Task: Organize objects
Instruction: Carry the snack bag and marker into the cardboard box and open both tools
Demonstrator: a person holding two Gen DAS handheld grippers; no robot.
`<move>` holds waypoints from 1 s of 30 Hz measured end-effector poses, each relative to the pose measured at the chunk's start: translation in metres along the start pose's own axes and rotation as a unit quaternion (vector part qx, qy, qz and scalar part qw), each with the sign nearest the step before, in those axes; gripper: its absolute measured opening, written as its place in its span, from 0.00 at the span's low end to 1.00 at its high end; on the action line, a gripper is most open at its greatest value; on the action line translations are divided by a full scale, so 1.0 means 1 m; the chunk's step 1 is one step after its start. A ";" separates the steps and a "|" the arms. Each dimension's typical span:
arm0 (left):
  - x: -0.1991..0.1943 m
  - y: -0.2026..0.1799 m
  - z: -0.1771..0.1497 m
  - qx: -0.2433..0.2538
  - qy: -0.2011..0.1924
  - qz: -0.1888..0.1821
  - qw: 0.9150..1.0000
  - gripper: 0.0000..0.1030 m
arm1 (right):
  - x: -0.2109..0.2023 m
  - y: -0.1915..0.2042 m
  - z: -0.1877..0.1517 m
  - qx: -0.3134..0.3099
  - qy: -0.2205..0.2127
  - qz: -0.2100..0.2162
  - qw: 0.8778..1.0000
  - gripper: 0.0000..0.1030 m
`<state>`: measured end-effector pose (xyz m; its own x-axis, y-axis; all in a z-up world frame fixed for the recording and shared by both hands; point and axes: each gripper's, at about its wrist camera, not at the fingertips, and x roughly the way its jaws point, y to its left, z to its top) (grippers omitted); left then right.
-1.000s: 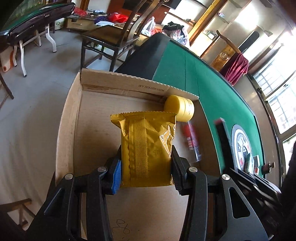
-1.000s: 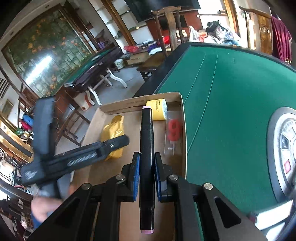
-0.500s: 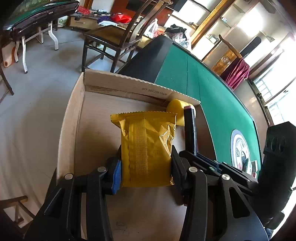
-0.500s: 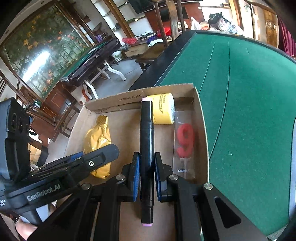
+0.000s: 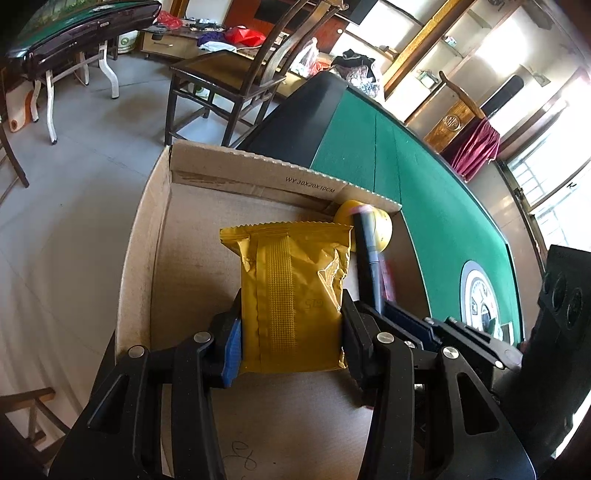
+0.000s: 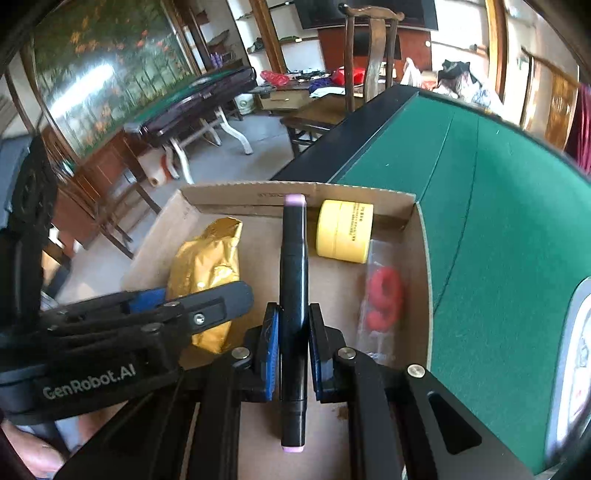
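My left gripper [image 5: 291, 332] is shut on a gold foil snack packet [image 5: 291, 291], held inside an open cardboard box [image 5: 147, 236]. My right gripper [image 6: 292, 343] is shut on a black marker [image 6: 293, 280] with pink end caps, over the box floor, just right of the packet [image 6: 207, 273]. The marker [image 5: 365, 254] and right gripper body [image 5: 443, 339] show at the right of the left wrist view. A yellow round jar [image 6: 345, 230] lies in the box's far right corner. A red number-nine candle in clear wrap [image 6: 384, 299] lies along the right wall.
The box [image 6: 421, 251] sits at the edge of a green felt table [image 6: 498, 221]. A round white dial [image 5: 480, 295] is set in the felt to the right. Beyond the box's far and left walls are grey floor, a wooden chair [image 5: 236, 74] and another table [image 5: 74, 33].
The right gripper with the marker has moved in and down over the box, closer to the packet. The left gripper and its packet have stayed put.
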<state>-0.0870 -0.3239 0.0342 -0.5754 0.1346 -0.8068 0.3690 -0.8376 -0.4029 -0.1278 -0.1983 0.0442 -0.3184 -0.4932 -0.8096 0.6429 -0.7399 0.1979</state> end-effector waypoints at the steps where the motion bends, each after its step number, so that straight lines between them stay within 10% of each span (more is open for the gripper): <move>1: 0.000 -0.001 0.000 0.002 0.000 0.001 1.000 0.43 | 0.000 -0.001 0.000 0.000 0.003 0.004 1.000 0.13; 30: 0.011 -0.026 -0.008 0.044 -0.005 0.030 0.999 0.56 | -0.105 -0.048 -0.081 0.097 -0.064 0.116 0.986 0.13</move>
<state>-0.0964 -0.2966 0.0322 -0.5618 0.0766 -0.8237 0.3375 -0.8878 -0.3127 -0.0688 -0.0740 0.0752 -0.2719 -0.7046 -0.6554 0.5680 -0.6673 0.4818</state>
